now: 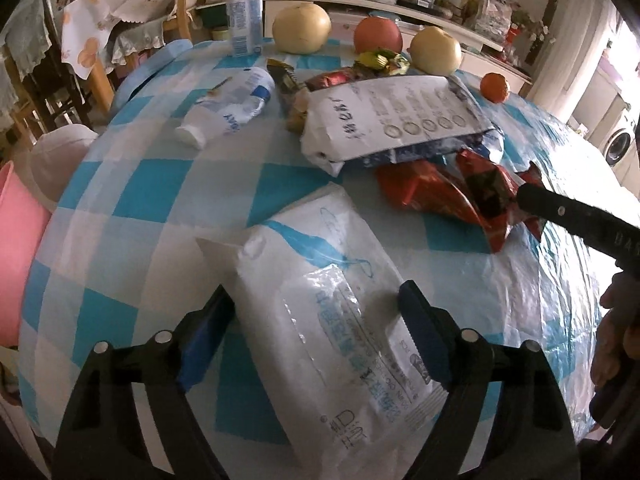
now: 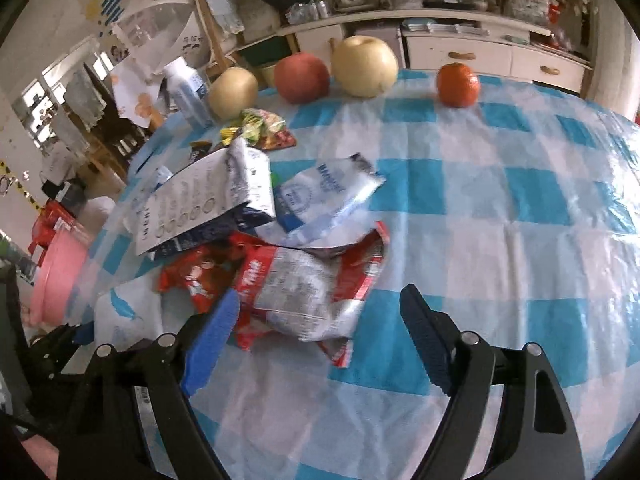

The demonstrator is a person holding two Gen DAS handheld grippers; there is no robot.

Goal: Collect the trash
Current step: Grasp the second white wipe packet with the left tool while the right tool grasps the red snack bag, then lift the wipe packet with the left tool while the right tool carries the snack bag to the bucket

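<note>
In the left wrist view, the left gripper (image 1: 318,322) stands wide, its blue-padded fingers straddling a white tissue pack (image 1: 332,308) at lower centre. The pack's long axis runs from the upper left toward the lower right of the frame, somewhat oblique to the fingers, and the pads look just clear of its sides, so nothing is held yet. Above it, toward the right, lies a red snack wrapper (image 1: 440,196), with one black finger of the other tool reaching onto it from the right edge. Higher up sit a white printed bag (image 1: 396,120), a fallen white bottle (image 1: 228,108), an upright bottle (image 1: 244,12), and fruit along the far table edge. A pink bin (image 1: 20,248) shows at the left edge. In the right wrist view, the right gripper (image 2: 320,320) is also wide and empty, with the crumpled red-and-silver wrapper (image 2: 304,300) lying between the fingers, closer to the left one, its long axis slanting from lower left to upper right. The checked tablecloth (image 2: 500,208) to the right is bare. Behind the wrapper, the pile of bags crowds the upper left approach.
</note>
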